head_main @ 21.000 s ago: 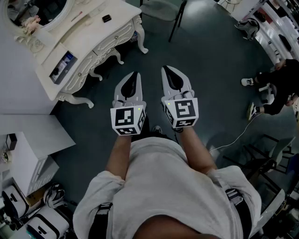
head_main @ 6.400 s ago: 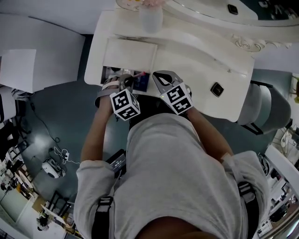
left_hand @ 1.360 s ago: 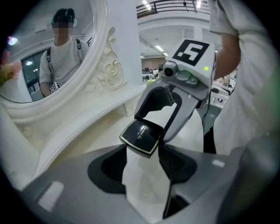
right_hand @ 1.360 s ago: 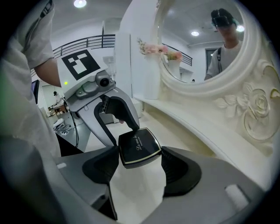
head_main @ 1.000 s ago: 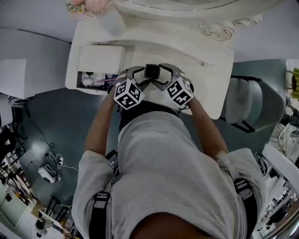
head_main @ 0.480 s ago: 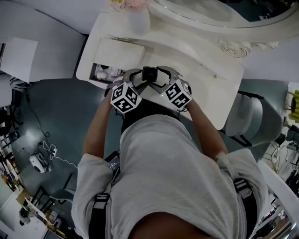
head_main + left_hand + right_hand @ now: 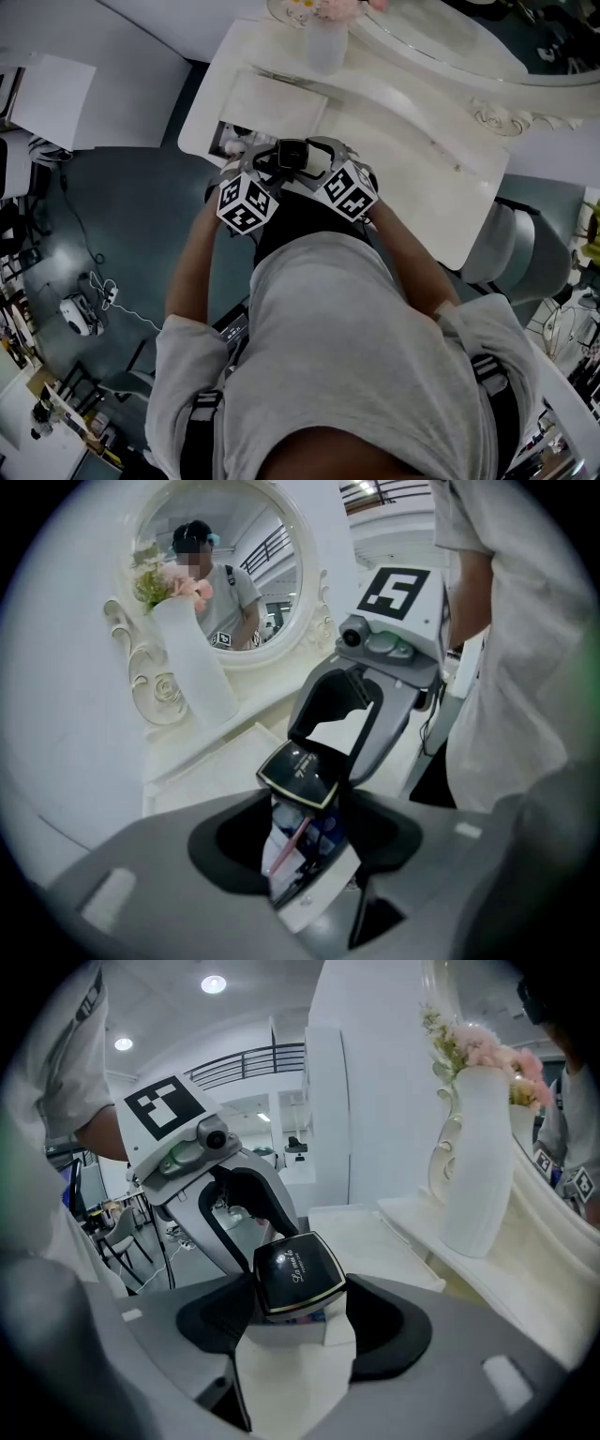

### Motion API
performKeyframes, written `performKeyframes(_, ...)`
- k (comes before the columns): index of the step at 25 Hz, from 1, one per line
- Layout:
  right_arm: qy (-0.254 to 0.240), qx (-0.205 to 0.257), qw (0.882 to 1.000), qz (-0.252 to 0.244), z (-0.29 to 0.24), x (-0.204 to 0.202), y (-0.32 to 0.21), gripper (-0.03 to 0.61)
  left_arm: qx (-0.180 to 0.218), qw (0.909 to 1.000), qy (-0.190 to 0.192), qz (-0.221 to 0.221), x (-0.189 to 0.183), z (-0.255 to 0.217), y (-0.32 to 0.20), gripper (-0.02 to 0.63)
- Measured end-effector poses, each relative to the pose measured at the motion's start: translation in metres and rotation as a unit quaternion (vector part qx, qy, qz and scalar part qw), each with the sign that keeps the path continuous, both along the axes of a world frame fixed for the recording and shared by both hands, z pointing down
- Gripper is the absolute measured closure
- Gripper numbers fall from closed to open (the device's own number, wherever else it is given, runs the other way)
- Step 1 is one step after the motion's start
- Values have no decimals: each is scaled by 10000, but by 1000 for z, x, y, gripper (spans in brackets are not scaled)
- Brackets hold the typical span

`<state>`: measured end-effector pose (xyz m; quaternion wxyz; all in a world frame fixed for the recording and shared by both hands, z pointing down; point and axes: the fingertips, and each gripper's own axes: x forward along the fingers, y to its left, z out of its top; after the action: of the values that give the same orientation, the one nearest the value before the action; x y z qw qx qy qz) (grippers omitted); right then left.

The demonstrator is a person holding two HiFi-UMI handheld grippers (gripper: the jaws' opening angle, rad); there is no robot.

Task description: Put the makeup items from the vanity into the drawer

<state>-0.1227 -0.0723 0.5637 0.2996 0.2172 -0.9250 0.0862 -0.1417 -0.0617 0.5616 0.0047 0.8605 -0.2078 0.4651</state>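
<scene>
Compact [image 7: 293,153] nearer drawer [image 7: 228,141], vase [image 7: 325,45] beyond

Inspected: the square glossy black compact [image 7: 292,153] [image 7: 298,773] [image 7: 298,1274] has a black lid, a thin gold rim and pale script lettering.

The left gripper [image 7: 269,159] [image 7: 309,817] and the right gripper [image 7: 323,156] [image 7: 298,1312] have grey shells and black jaw pads. Each carries a white marker cube [image 7: 242,204] printed with black squares.

The carved wooden vanity [image 7: 412,150] is off-white throughout, scrollwork included.

The open drawer [image 7: 225,145] has white walls. Its contents show blue and white, with one pink stick [image 7: 286,841].

The slim ceramic vase [image 7: 323,47] [image 7: 197,672] [image 7: 478,1166] is plain white. It holds pink flowers [image 7: 478,1049] with green foliage.

The person's short-sleeved shirt [image 7: 347,347] is light grey.

The floor [image 7: 122,234] is dark blue-grey.
</scene>
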Motion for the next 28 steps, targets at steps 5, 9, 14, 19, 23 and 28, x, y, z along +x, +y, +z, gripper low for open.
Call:
performKeyframes(5, 76, -110, 9999, -75, 3, -41, -3, 265, -128, 9998, -93, -110, -41, 3, -3, 388)
performKeyframes(9, 180, -251, 9995, -4, 10, -63, -5, 266, -283, 9994, -178, -65, -63, 11, -5, 388)
performKeyframes(14, 263, -450, 9981, 314, 21, -79, -11, 267, -441, 9985, -233, 208, -80, 21, -13, 390)
performKeyframes(19, 322, -640, 9948, 721, 31, -84, -16, 266, -686, 9954, -209, 640, -85, 31, -20, 390)
performKeyframes(23, 436, -642, 9925, 946, 36, -83, -19, 265, -882, 9919, -198, 897, -85, 38, -23, 391)
performKeyframes(28, 809, -647, 9898, 982, 45, -85, -16, 262, -1204, 9860, -278, 1122, -88, 45, -21, 399)
